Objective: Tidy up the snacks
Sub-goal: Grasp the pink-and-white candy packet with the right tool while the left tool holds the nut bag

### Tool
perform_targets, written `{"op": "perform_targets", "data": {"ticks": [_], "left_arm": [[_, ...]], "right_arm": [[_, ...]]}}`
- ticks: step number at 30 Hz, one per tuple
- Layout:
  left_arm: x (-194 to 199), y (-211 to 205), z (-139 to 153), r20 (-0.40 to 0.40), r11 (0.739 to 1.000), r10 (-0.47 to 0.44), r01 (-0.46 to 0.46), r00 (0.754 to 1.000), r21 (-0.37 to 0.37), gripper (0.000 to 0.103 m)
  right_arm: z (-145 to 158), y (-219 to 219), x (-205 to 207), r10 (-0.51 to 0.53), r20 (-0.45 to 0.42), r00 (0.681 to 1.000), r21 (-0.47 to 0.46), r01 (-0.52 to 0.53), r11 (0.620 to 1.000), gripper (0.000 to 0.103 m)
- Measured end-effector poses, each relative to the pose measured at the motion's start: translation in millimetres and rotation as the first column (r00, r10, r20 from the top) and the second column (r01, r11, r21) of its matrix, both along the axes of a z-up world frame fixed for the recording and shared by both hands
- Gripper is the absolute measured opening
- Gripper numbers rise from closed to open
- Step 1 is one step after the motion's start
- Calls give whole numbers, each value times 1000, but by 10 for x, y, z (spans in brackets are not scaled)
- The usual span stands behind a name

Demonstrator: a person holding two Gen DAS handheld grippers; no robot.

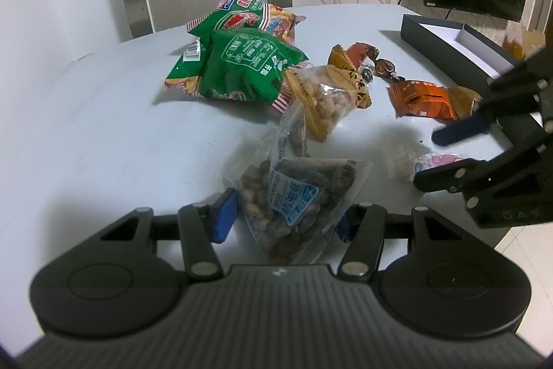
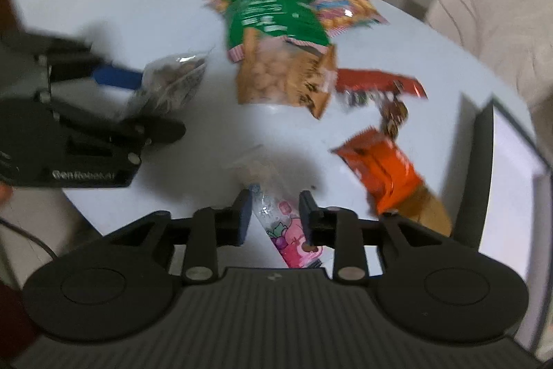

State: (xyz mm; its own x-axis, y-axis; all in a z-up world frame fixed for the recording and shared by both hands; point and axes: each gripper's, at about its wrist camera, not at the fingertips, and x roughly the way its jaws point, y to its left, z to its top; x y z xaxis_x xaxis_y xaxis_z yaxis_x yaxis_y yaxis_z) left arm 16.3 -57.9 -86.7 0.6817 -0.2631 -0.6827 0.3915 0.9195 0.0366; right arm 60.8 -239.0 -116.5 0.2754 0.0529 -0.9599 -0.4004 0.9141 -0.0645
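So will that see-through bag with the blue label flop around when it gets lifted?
Probably yes. The clear bag is thin, crinkly plastic, so it would likely sag and bend. It is full of loose nuts that may shift to the bottom. The film looks shiny and maybe slippery, so the left gripper could lose it with a light squeeze.

A pale table (image 1: 103, 134) carries snack packets (image 1: 238, 71) and an open box (image 1: 449, 38).

White lettering "GenRobot.AI" stood on the left gripper (image 2: 162, 106) body, left of frame; packet print was unreadable.
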Motion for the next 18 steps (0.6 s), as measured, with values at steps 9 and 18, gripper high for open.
{"op": "perform_targets", "data": {"ticks": [9,18], "left_arm": [[-20,32,-9,2,1000,-6,6,1000,-2,58],[-21,49,-3,17,1000,-14,13,1000,4,51]], "right_arm": [[-125,-135,133,-75,-69,995,82,81,993,87],[-36,-169,36,-206,8,978,26,206,978,26]]}}
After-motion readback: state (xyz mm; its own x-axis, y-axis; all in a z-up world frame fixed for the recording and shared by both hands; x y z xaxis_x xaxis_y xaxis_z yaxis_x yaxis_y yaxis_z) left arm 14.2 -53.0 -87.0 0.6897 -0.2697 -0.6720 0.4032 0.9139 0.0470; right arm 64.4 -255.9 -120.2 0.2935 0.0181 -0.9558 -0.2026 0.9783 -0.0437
